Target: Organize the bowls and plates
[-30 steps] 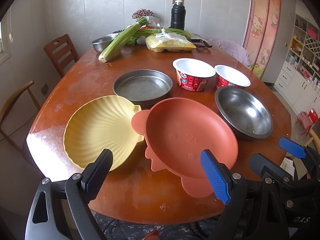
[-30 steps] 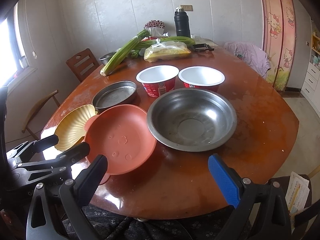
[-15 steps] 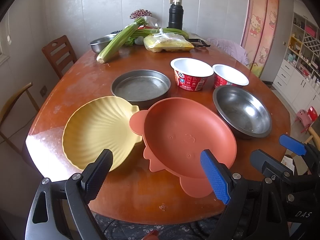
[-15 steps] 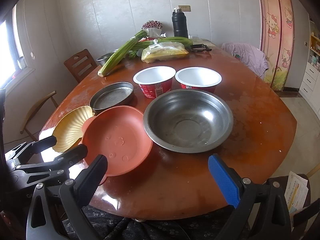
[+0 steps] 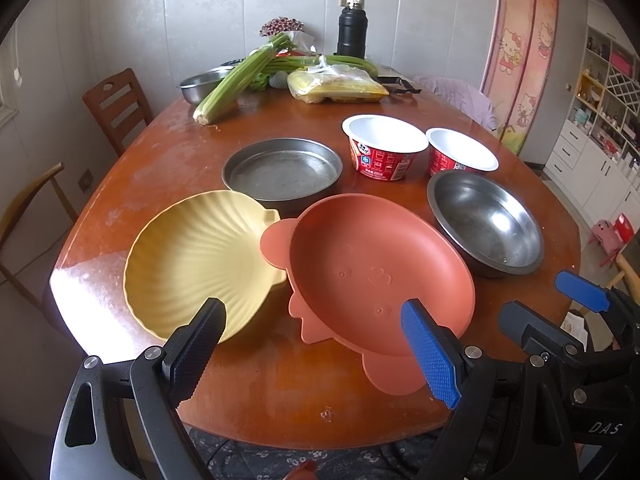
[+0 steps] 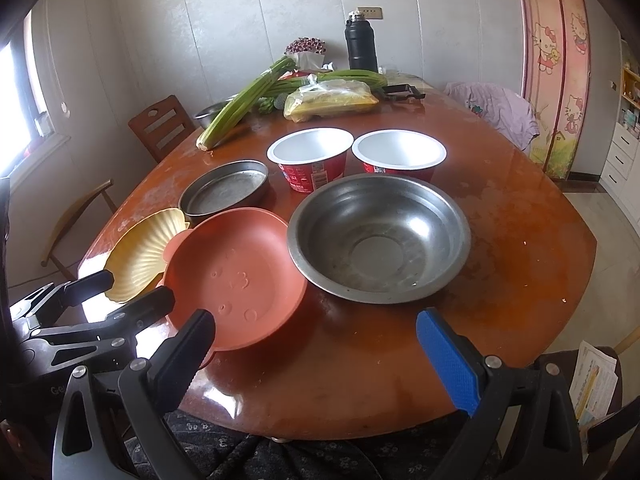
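Note:
A yellow shell-shaped plate (image 5: 196,256) lies near the table's front left, and an orange eared plate (image 5: 372,272) overlaps its right edge. Behind them sit a flat steel pan (image 5: 282,170), a round steel bowl (image 5: 484,222) and two red paper bowls (image 5: 384,148) (image 5: 460,154). My left gripper (image 5: 320,354) hovers open over the table's front edge, its jaws spanning both plates' near rims. My right gripper (image 6: 320,356) is open too, low in front of the steel bowl (image 6: 378,236) and the orange plate (image 6: 236,276). Neither holds anything.
At the far end of the wooden table (image 5: 256,392) lie celery (image 5: 240,76), a bag of yellow food (image 5: 336,86), a small steel bowl (image 5: 200,84) and a black flask (image 5: 352,32). Wooden chairs (image 5: 116,108) stand on the left. White cabinets (image 5: 596,152) are at right.
Both cameras have drifted slightly back and up, so the dishes sit a little lower in view. Nothing on the table has moved and both grippers stay open.

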`<state>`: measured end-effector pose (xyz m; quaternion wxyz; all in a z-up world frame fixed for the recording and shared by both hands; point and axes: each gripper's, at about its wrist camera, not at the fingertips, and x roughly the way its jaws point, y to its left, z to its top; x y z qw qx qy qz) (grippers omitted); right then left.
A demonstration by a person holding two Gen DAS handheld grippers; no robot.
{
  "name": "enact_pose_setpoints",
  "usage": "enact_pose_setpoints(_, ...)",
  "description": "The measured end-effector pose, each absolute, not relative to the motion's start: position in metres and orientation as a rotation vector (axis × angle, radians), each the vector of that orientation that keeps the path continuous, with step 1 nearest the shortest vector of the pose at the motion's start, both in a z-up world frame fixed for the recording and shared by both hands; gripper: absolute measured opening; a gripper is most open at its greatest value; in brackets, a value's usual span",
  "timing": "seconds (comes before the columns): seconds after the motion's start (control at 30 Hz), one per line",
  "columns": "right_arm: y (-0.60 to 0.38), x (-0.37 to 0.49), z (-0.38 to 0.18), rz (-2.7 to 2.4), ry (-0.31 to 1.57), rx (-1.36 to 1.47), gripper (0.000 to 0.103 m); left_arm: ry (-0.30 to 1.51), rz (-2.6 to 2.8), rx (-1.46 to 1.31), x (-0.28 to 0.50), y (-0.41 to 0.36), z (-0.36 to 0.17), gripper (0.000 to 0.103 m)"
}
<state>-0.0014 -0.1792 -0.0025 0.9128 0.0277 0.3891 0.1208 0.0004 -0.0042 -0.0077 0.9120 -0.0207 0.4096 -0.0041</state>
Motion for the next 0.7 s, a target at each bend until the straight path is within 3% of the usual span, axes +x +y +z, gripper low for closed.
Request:
enact_pose_setpoints(0.3,-0.159,0.007,0.006,0.330,0.788,0.003,0.101,0.824,0.042,-0.109,-0.001,0.028,-0.001,0.090)
enact_pose_setpoints(0.7,-0.070,0.054,0.030,0.551,0.770,-0.169,0.100,0.876,0.212,-0.278,0.003,0.134,-0.022,0.090)
